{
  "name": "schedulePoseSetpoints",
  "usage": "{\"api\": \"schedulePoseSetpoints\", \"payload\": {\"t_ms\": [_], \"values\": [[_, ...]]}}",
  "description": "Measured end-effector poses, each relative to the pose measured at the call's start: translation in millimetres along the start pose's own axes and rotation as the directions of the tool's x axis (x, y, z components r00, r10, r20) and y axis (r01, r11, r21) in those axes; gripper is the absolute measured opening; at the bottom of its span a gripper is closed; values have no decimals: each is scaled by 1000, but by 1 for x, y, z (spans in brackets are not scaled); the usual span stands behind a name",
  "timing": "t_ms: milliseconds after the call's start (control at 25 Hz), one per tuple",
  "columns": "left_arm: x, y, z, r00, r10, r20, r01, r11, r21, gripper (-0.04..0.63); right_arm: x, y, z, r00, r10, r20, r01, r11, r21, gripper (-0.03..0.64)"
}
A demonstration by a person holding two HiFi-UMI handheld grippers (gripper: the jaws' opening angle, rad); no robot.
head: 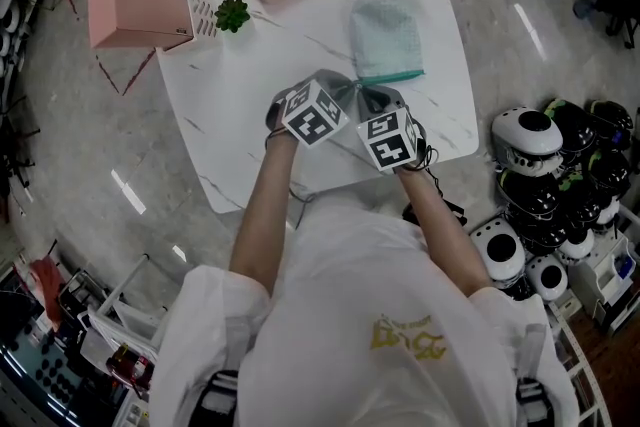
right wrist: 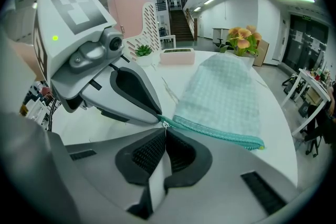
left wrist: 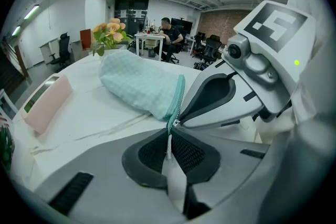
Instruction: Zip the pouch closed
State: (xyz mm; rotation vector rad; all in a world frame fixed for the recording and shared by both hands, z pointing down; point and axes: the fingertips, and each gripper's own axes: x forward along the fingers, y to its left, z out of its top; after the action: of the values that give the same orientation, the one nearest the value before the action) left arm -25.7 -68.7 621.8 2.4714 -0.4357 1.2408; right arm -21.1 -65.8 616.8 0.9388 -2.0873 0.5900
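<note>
My right tongs (right wrist: 164, 132) are pinched shut on the zip pull (right wrist: 164, 125) at the near corner of the green pouch (right wrist: 226, 94). My left tongs (right wrist: 156, 116) grip that same corner, right beside mine.

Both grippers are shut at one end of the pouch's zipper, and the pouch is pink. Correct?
No: the pouch is pale mint green, not pink, as the head view shows. The left gripper and right gripper are both shut at one end of its zipper.

Open-plan office, desks (left wrist: 148, 37), swivel chairs (left wrist: 211, 45)
</note>
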Motion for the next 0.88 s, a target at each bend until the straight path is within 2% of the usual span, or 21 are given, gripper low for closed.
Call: {"api": "schedulePoseSetpoints", "payload": {"t_ms": [880], "values": [[-4,2,-3,1000,-15,5,15,998,-57,37,-3,-1,2,1000,6,-29,-8,998,-59,17]]}}
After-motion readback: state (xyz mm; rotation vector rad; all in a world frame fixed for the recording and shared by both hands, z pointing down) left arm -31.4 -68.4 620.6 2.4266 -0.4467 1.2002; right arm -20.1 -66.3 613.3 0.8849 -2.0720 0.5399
